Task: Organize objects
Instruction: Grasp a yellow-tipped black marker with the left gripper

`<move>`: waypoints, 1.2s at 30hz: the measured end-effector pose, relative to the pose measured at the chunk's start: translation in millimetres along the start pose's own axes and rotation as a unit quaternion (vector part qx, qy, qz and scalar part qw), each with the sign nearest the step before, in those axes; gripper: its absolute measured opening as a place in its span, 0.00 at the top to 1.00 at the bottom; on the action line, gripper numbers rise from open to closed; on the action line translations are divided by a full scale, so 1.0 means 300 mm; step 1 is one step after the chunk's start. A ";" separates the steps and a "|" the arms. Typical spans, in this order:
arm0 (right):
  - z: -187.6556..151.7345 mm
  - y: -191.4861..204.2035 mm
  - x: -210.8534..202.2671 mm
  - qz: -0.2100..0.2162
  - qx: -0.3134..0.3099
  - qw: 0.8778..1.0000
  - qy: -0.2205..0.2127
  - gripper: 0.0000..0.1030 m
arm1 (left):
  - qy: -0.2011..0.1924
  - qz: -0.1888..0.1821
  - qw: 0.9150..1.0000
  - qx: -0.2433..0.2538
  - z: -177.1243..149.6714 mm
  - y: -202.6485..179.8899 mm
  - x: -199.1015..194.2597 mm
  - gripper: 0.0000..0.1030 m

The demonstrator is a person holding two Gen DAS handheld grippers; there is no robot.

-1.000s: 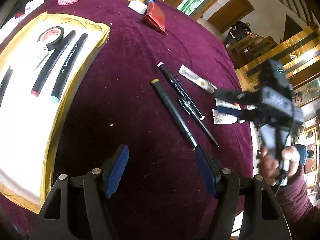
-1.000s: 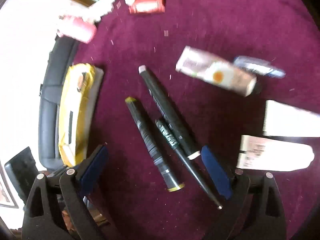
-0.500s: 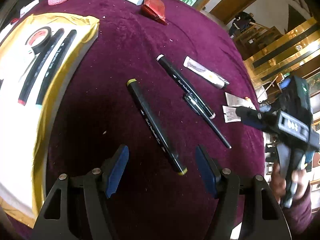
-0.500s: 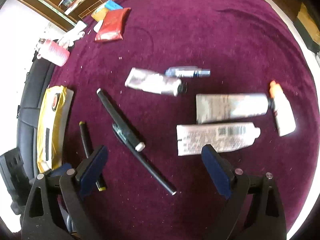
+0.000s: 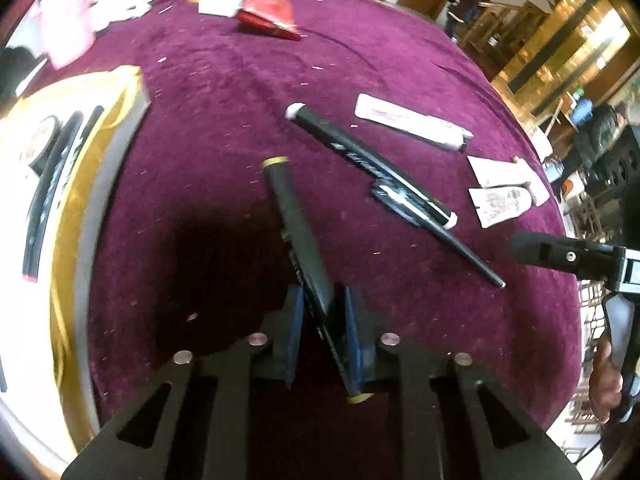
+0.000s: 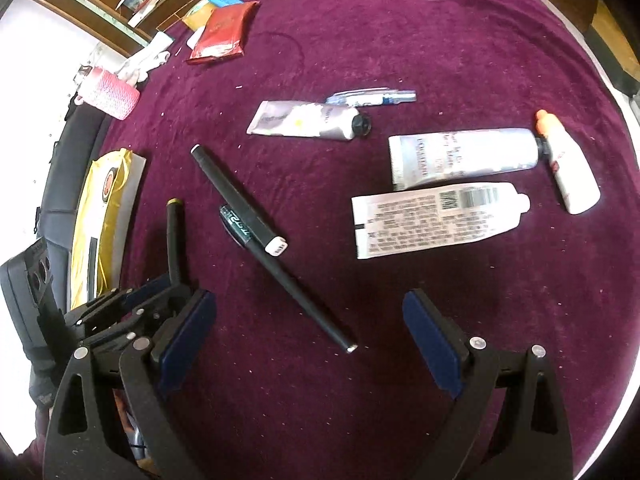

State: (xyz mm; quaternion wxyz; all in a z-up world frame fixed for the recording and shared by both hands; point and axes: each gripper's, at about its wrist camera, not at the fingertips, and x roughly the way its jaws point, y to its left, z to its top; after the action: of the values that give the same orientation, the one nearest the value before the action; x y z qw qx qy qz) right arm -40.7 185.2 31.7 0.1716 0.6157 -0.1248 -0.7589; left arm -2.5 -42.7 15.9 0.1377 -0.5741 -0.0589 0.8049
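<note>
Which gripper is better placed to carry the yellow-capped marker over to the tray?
Left. The left gripper has just closed on the yellow-capped marker, with the tray on its side. The right gripper hangs open and empty.

My left camera looks steeply down, close over the purple tablecloth (image 5: pixel 400 60). My right looks down likewise. Both share the white-capped marker (image 5: pixel 360 160) (image 6: pixel 236 196), at one o'clock left, eleven o'clock right.
</note>
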 end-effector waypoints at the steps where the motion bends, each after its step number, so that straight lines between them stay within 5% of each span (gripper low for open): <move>1: 0.000 -0.003 -0.005 0.000 0.000 1.000 -0.001 0.07 | -0.001 0.004 1.000 -0.004 -0.001 0.014 -0.006 0.84; 6: -0.003 0.004 0.007 0.004 -0.004 1.000 0.003 0.07 | -0.004 0.001 1.000 -0.005 0.012 0.021 -0.001 0.73; 8: -0.003 0.018 0.018 0.003 -0.010 1.000 0.006 0.07 | -0.007 0.002 1.000 0.018 0.017 -0.021 0.010 0.48; 9: -0.003 0.025 0.026 0.002 -0.013 1.000 0.009 0.07 | -0.010 0.013 0.999 0.041 0.013 -0.055 0.020 0.44; 12: -0.003 0.057 0.048 -0.006 -0.030 0.999 0.013 0.07 | -0.026 0.057 0.994 0.094 -0.003 -0.127 0.046 0.43; 15: -0.007 0.096 0.060 -0.027 -0.060 0.998 0.013 0.07 | -0.040 0.060 0.993 0.094 -0.013 -0.098 0.022 0.87; 25: -0.002 0.156 0.123 -0.080 -0.117 0.990 0.010 0.09 | -0.046 0.005 0.999 0.023 -0.041 0.032 -0.098 0.89; 31: -0.037 0.232 0.145 -0.086 -0.156 0.984 0.024 0.47 | -0.046 -0.012 0.999 0.008 -0.050 0.052 -0.132 0.89; 36: -0.030 0.268 0.161 -0.079 -0.158 0.984 0.033 0.51 | -0.048 -0.024 0.999 0.001 -0.061 0.073 -0.150 0.89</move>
State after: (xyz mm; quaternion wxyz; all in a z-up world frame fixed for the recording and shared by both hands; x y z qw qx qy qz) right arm -32.1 92.2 19.1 0.2106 0.6133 0.0513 -0.7596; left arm 25.0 -77.9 45.2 0.1545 -0.5335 -0.0785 0.8278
